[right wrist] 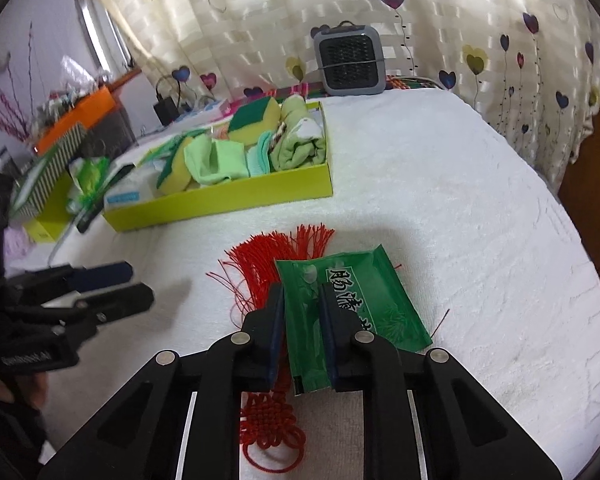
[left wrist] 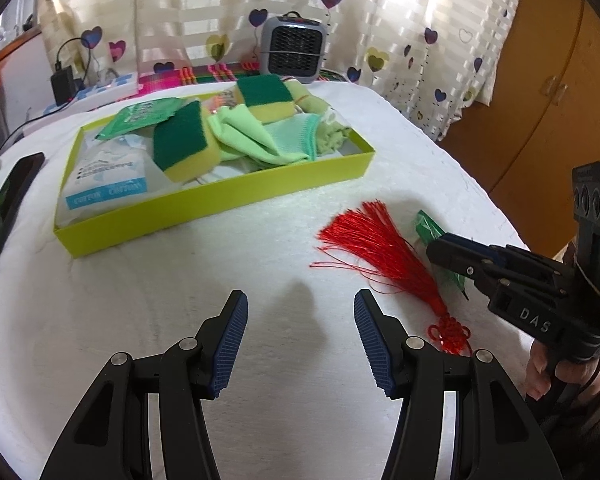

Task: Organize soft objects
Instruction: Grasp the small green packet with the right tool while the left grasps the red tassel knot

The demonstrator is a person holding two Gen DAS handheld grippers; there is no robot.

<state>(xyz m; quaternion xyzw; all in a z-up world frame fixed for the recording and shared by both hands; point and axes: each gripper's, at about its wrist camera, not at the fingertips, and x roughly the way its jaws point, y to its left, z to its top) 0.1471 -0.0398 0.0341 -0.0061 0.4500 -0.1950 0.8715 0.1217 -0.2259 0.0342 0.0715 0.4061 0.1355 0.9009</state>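
A yellow-green tray (left wrist: 220, 196) (right wrist: 236, 200) on the white cloth holds sponges (left wrist: 184, 140), green cloths (left wrist: 256, 132), a white cotton pack (left wrist: 100, 176) and a green packet. A red tassel with a knot (left wrist: 384, 252) (right wrist: 260, 268) lies on the cloth right of my left gripper. My right gripper (right wrist: 302, 300) (left wrist: 440, 246) is shut on a green wet-wipe packet (right wrist: 352, 304) (left wrist: 428, 228) above the tassel. My left gripper (left wrist: 300, 304) (right wrist: 136, 280) is open and empty, low over bare cloth in front of the tray.
A grey fan heater (left wrist: 294, 50) (right wrist: 350, 60) stands at the back by the heart-print curtain. A black phone (left wrist: 8, 208) lies left of the tray. A charger (left wrist: 62, 84) and boxes (right wrist: 52, 168) sit at the far left. A wooden cabinet (left wrist: 540, 100) is at the right.
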